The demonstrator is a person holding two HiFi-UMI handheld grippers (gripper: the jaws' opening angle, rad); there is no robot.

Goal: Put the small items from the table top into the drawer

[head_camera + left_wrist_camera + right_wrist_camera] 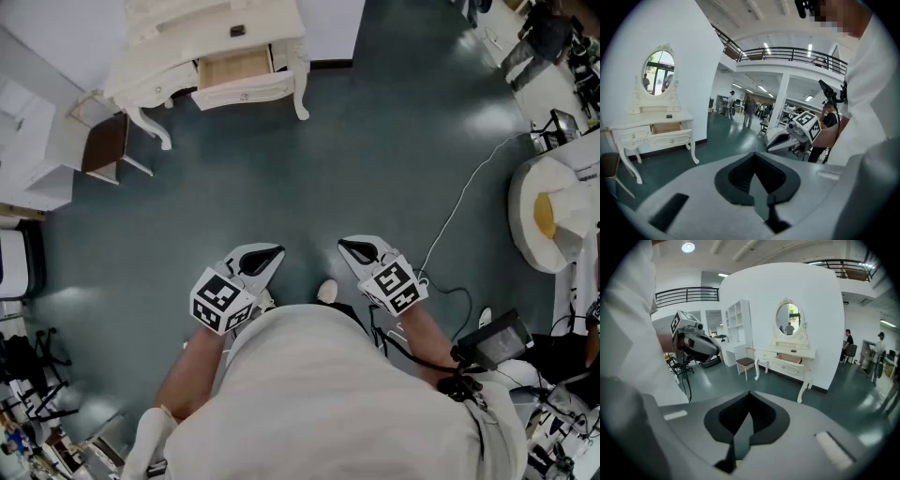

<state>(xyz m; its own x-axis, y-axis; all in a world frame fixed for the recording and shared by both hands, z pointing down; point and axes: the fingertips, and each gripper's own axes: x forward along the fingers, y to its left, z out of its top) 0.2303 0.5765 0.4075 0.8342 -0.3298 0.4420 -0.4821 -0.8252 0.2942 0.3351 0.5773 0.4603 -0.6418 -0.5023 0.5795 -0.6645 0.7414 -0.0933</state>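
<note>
The white dressing table (150,70) stands far off across the green floor, its drawer (234,67) pulled open. A small dark item (238,31) lies on its top. Both gripper views show the table too, with the open drawer (667,128) (790,358) and the dark item (669,116) (794,350). My left gripper (274,251) and right gripper (345,246) are held close to the person's body, far from the table. Each is shut with nothing between its jaws, as its own view shows for the left gripper (756,154) and the right gripper (750,393).
A brown-seated stool (105,143) and a white shelf unit (28,141) stand left of the dressing table. A white cable (459,206) runs over the floor at the right towards a round white table (530,220). People stand in the background hall (749,110).
</note>
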